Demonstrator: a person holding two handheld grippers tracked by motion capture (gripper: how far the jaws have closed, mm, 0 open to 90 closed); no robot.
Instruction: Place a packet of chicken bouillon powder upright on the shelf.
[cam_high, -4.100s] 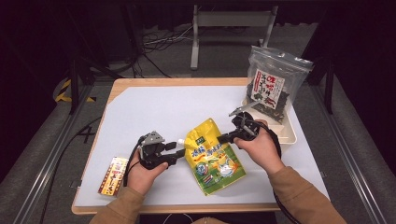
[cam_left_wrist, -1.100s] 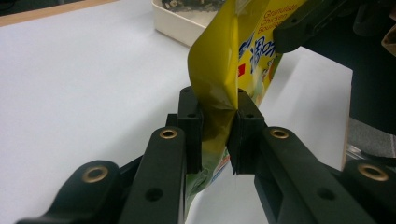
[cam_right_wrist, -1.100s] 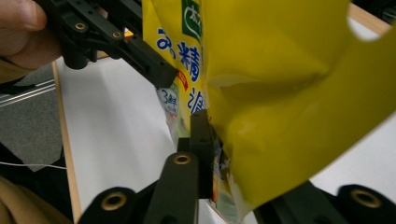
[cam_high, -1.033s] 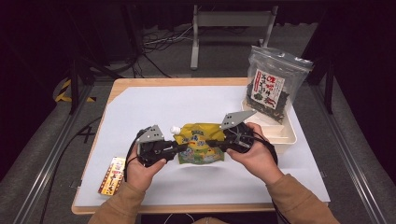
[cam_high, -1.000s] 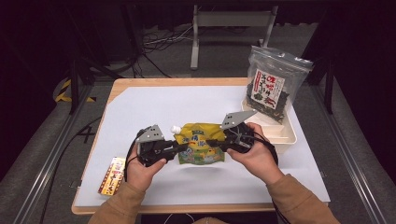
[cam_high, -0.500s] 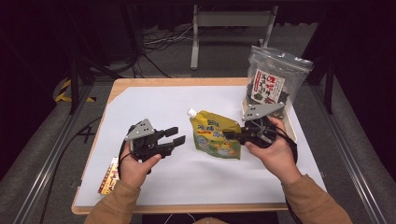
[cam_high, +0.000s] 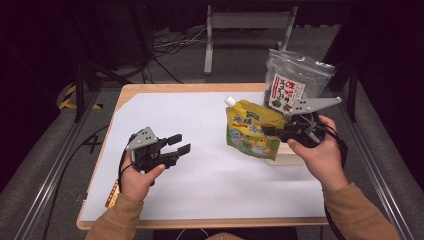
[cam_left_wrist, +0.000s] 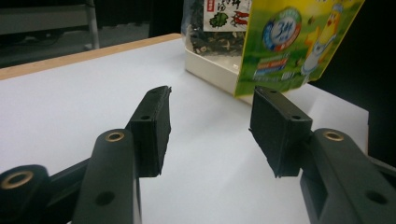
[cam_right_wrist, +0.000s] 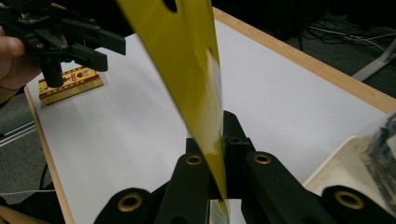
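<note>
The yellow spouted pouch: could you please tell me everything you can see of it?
The yellow spouted pouch is a glossy, flexible bag with a white screw cap at its top left corner, green print and a cartoon chick. It hangs upright, lifted off the table, its right edge pinched in the right gripper. It hangs in front of the cream tray.

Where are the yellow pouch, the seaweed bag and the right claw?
yellow pouch (cam_high: 250, 137), high view, printed front.
seaweed bag (cam_high: 292, 72), high view, clear upper part.
right claw (cam_high: 270, 131), high view, tips pinching the pouch's edge.
</note>
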